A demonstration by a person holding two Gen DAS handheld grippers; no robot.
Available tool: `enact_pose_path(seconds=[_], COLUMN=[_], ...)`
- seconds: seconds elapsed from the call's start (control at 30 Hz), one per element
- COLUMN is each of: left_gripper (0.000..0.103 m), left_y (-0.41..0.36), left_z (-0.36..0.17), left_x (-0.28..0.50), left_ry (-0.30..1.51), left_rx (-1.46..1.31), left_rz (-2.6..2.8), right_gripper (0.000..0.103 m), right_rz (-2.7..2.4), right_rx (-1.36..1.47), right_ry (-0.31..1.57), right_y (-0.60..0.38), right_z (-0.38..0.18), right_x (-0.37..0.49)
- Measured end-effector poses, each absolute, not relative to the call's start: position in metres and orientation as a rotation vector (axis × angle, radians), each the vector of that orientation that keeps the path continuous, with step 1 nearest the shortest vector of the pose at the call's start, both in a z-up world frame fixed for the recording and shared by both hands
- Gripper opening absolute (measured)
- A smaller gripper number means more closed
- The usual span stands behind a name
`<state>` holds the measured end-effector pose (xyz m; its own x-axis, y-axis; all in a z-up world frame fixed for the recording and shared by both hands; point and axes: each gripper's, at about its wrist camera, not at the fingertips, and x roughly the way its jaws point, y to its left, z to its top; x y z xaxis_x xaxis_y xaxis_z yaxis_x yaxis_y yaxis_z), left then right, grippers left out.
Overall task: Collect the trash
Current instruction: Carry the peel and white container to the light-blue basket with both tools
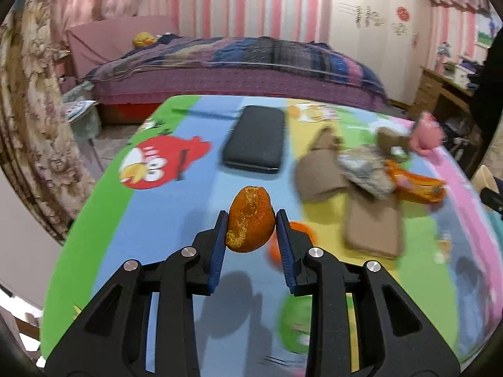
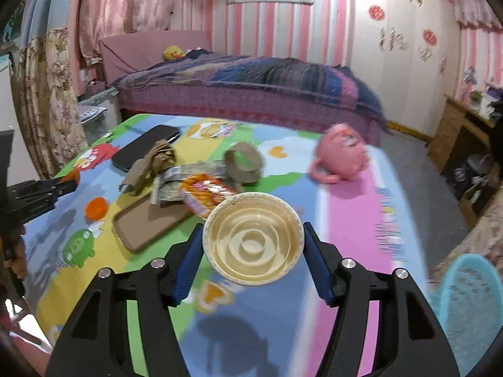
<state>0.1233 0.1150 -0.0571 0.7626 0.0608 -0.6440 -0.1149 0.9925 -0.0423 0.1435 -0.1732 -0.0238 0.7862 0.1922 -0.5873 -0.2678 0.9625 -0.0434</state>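
A cartoon-print tablecloth (image 1: 176, 213) covers the table (a bed (image 1: 239, 72) behind, pink-striped walls); left gripper (image 1: 251, 223) pinches orange peel (image 1: 250, 223), right gripper (image 2: 253, 240) clasps a paper cup (image 2: 253, 238).

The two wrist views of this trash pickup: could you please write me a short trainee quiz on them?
1. True or false: the left gripper holds an orange peel.
2. What sits between the right gripper's jaws? A) pink mug B) paper bowl C) phone
3. What colour is the basket at the lower right of the right wrist view?

Key: 1 true. 2 B, the paper bowl; the pink mug and phone lie on the table. 3 blue, the basket.
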Motion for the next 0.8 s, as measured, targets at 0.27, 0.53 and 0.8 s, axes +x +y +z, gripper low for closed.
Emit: enact_pose_path(seconds=[0.27,0.53,0.8], left_gripper=[0.03,0.03,0.03], left_y=[0.048,-0.035,-0.127], left_z=[-0.042,-0.013,-0.003], left_x=[0.118,0.124,0.133], left_ry=[0.691,0.645,0.612], left_rx=[-0.062,0.001,0.038], left_rz=[-0.058,-0.224,-0.381], right_gripper=[0.061,0.061,0.061], right_rz=[0.068,-0.085,-0.236], right_rx=[-0.082,0.01,0.006], right_ry=[0.599,0.562,0.534], right_y=[-0.26,-0.339,-0.398], right_z=[-0.013,-0.009,-0.006], right_x=[0.105,0.08,0.056])
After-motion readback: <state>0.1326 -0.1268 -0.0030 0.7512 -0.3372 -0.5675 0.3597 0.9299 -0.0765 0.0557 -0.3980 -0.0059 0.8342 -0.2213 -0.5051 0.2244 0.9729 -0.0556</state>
